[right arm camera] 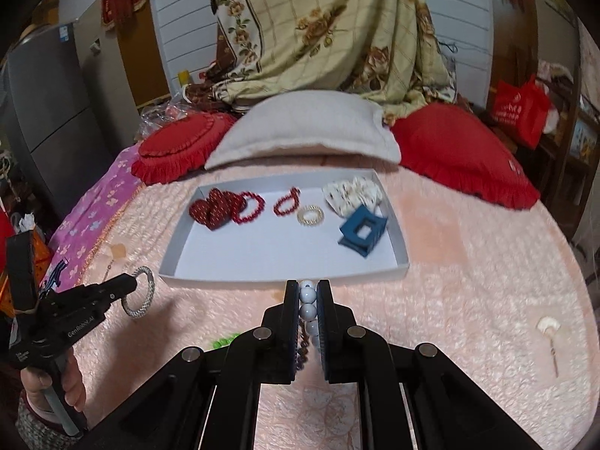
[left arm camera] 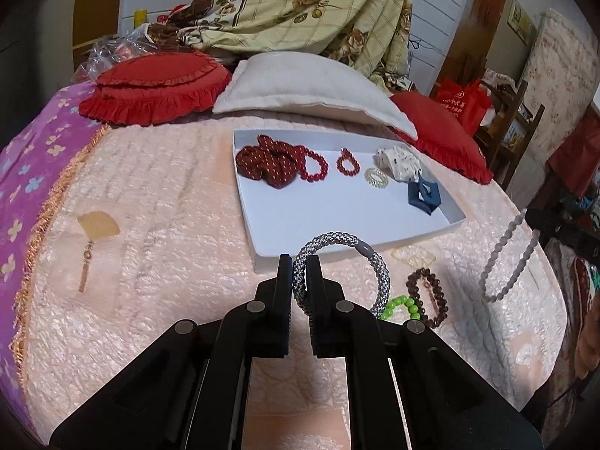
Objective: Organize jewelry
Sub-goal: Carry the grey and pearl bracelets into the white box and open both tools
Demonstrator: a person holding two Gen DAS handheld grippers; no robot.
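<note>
A woven bangle (left arm camera: 348, 262) is pinched by the left gripper (left arm camera: 299, 262) and a white bead bracelet (right arm camera: 308, 307) by the right gripper (right arm camera: 307, 288), so carriage over the white tray (left arm camera: 337, 253) for release is likely called for next.

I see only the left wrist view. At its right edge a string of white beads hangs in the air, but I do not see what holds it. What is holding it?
Observer: The right gripper holds it. Its jaws are shut on the white beads, and several beads sit in a row between the pads.
Operator: In my view the braided ring overlaps the edge of the tray. Is it over the tray?
Observer: No. From the right wrist view, the left gripper holds the grey braided ring outside the white tray, beside its near left corner.
</note>
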